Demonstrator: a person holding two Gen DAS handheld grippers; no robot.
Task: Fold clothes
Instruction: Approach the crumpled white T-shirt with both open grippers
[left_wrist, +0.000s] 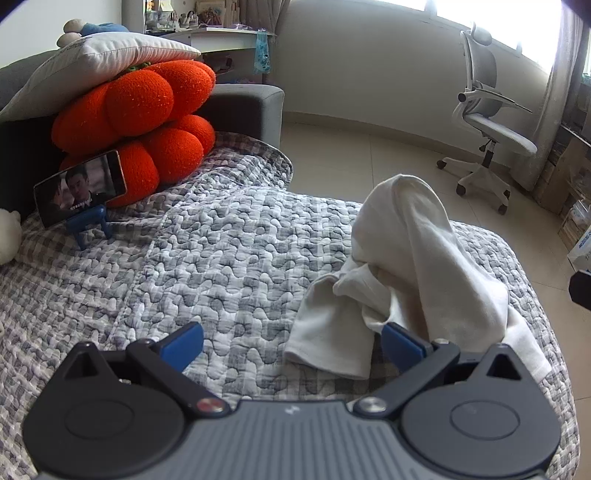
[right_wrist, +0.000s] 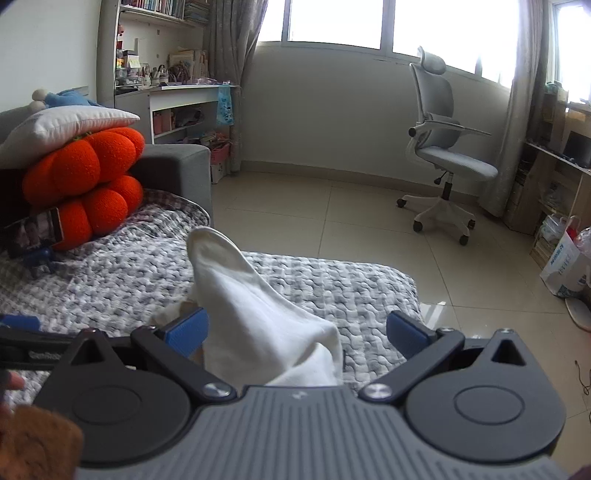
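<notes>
Right wrist view: right gripper and left gripper gaped empty (garment bunched between fingers), needing spreading flat first.

Bright window daylight, blown-out glare, fisheye-curved edges.

The white garment is crumpled, not yet folded. One part of it stands up in a tall peak, and the rest lies bunched on the quilted grey-white bed cover, near the edge of the bed on the chair's side.
</notes>
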